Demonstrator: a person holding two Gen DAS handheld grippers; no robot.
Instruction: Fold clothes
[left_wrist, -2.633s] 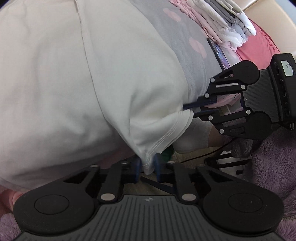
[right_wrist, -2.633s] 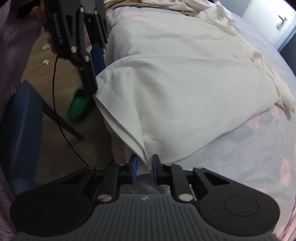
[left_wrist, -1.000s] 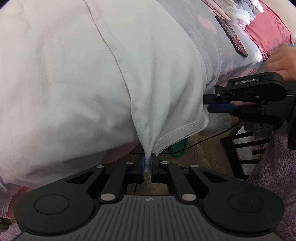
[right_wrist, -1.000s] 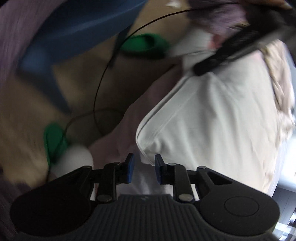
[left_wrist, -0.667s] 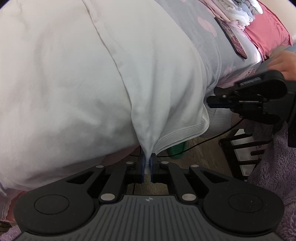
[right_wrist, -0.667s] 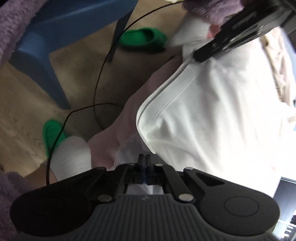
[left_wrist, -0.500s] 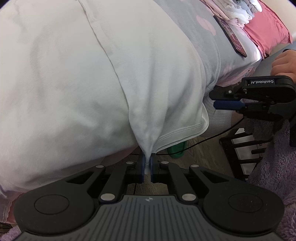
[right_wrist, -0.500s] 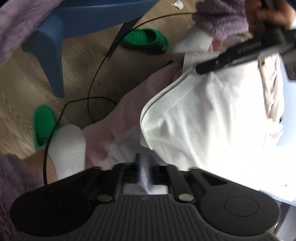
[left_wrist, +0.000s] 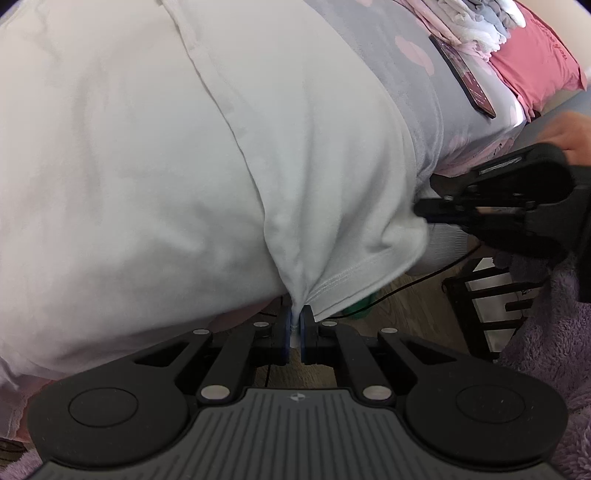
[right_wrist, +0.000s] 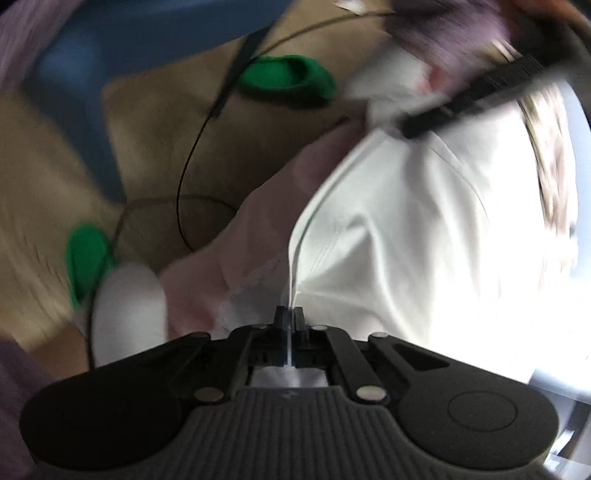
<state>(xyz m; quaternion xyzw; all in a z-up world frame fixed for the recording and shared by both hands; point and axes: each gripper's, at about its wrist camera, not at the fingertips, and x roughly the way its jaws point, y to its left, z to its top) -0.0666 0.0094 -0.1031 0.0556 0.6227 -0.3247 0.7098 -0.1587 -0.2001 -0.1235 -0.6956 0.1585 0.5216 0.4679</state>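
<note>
Right gripper (right_wrist: 289, 317) just clamped the white T-shirt (left_wrist: 155, 155) hem — left gripper (left_wrist: 295, 325) already pinching its corner; both ends held, fold can start.

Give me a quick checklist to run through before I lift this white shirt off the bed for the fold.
1. Left tool pinching the white shirt hem: ok.
2. Right tool shut on the hem's other corner after just closing: ok.
3. Hem between the two grips taut: cannot tell, right view blurred.
4. Phone clear of the shirt: ok.
5. Folded stack clear of the shirt: ok.
</note>
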